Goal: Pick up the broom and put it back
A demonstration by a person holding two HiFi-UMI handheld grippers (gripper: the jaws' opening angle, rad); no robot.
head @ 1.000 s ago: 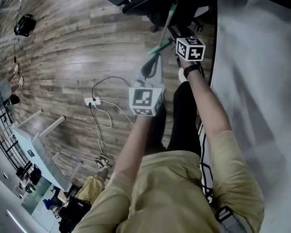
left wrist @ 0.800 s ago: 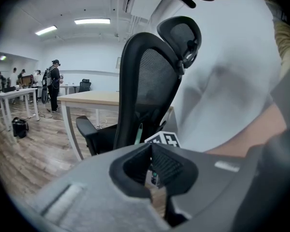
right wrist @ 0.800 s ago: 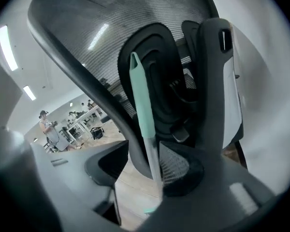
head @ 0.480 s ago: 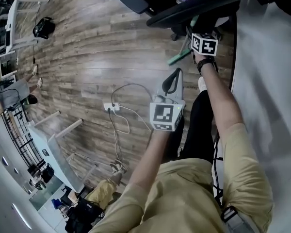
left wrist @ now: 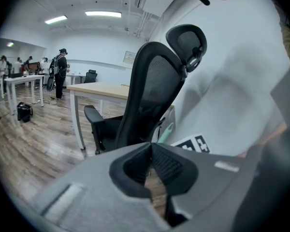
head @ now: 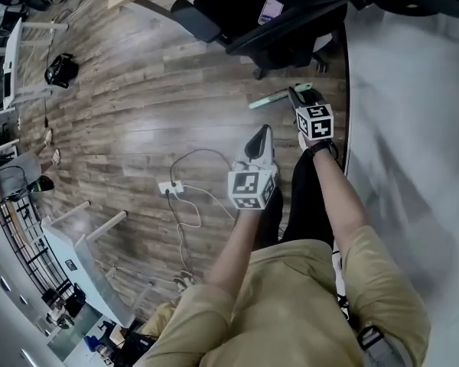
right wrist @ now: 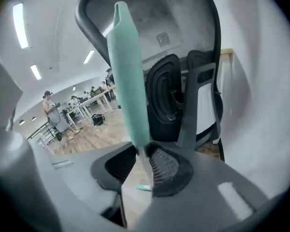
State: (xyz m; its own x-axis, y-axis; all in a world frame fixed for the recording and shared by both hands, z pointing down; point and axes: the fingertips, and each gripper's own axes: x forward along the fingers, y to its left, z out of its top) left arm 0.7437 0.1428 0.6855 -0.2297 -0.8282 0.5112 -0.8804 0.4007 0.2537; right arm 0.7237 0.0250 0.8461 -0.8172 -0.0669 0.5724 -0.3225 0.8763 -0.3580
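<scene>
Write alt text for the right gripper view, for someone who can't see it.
The right tool is closing its jaws on the thin shaft of a broom, whose mint-green grip rises straight ahead. Behind it stands a black office chair beside a white wall, with desks and people far off at left.

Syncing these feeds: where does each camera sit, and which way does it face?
Head view: on the person's head, facing steeply down at the wood floor; both arms, left tool, right tool show.
Left tool view: on the left tool, facing the office chair; jaws together, empty.
Right tool view: on the right tool, facing along the broom handle; jaws closing on it.
Both tool views share the chair.
</scene>
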